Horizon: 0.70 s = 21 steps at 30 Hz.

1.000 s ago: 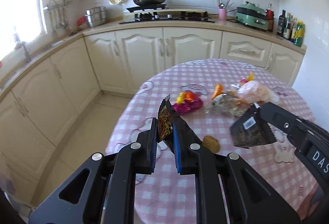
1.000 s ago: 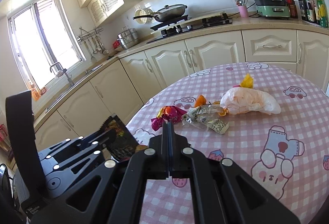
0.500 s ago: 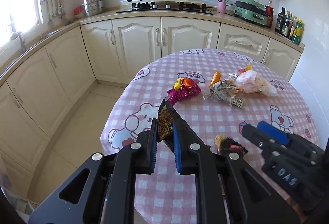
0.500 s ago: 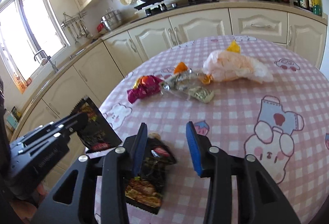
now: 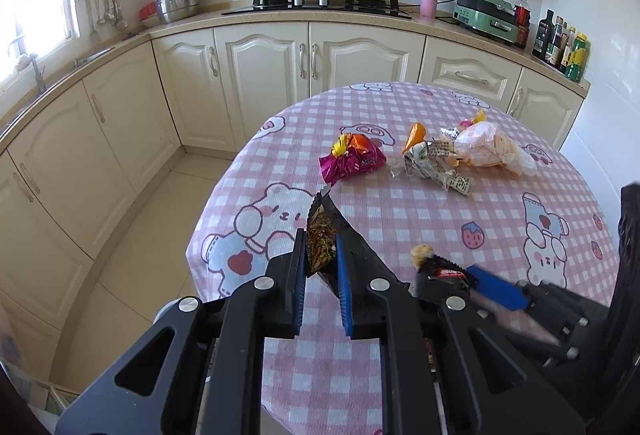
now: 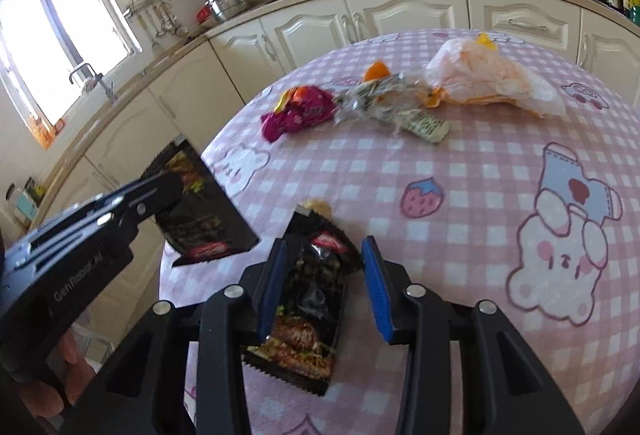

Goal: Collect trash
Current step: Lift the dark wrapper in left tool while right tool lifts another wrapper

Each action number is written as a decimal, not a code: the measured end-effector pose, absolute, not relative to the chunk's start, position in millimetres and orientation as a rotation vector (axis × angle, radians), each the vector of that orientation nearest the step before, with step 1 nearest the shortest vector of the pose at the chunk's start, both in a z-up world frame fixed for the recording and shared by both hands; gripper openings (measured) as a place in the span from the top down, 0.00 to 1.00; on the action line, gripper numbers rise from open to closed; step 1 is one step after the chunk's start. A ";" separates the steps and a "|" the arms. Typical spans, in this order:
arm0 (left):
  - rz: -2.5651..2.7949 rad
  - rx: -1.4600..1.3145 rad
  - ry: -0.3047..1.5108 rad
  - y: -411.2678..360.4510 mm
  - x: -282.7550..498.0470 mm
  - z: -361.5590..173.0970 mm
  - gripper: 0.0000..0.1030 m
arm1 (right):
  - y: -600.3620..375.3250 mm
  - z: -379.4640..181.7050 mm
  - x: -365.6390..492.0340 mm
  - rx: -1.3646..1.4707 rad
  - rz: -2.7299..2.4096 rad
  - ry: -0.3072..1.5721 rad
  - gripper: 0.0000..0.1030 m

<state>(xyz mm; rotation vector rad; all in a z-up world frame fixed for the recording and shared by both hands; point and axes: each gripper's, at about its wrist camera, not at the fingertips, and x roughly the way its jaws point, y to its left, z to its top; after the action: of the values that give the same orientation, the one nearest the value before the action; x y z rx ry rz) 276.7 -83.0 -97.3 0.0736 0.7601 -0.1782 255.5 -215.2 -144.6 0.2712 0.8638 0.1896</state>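
Note:
My left gripper (image 5: 320, 255) is shut on a black snack wrapper (image 5: 322, 235) held upright above the near-left edge of the round pink-checked table (image 5: 400, 219). The right wrist view shows that same wrapper (image 6: 200, 211) at the left. My right gripper (image 6: 324, 275) is open low over the table, and a second black wrapper (image 6: 316, 299) lies flat between its blue pads (image 6: 374, 283). The right pad stands clear of this wrapper. Farther back lie a magenta wrapper (image 5: 352, 159), a crumpled clear printed wrapper (image 5: 432, 163) and an orange-white plastic bag (image 5: 488, 147).
A small beige lump (image 6: 318, 206) sits just beyond the flat wrapper. An orange scrap (image 5: 416, 133) lies by the clear wrapper. Cream cabinets (image 5: 260, 75) and a counter ring the table, with tiled floor (image 5: 140, 235) to its left. A hand (image 6: 60, 367) grips the left tool.
My right gripper went from shut to open and came down. The black wrapper that hung at its tip now lies on the table between its fingers. The left gripper kept its hold.

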 end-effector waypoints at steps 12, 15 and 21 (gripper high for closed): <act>-0.171 0.009 0.754 -53.6 273.3 -95.1 0.88 | -187.6 -130.5 248.6 0.212 0.226 0.785 0.86; -0.154 -0.010 0.741 -37.4 271.9 -91.3 0.88 | -179.7 -116.5 252.3 0.216 0.247 0.751 0.86; -0.090 -0.070 0.721 14.7 266.9 -87.8 0.88 | -136.3 -102.0 270.1 0.195 0.319 0.731 0.86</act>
<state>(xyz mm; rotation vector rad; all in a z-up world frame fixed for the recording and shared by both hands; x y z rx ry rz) 266.9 14.7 -87.8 -0.0700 0.7215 -0.0900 270.1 -136.3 -102.0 0.1950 0.7305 0.3191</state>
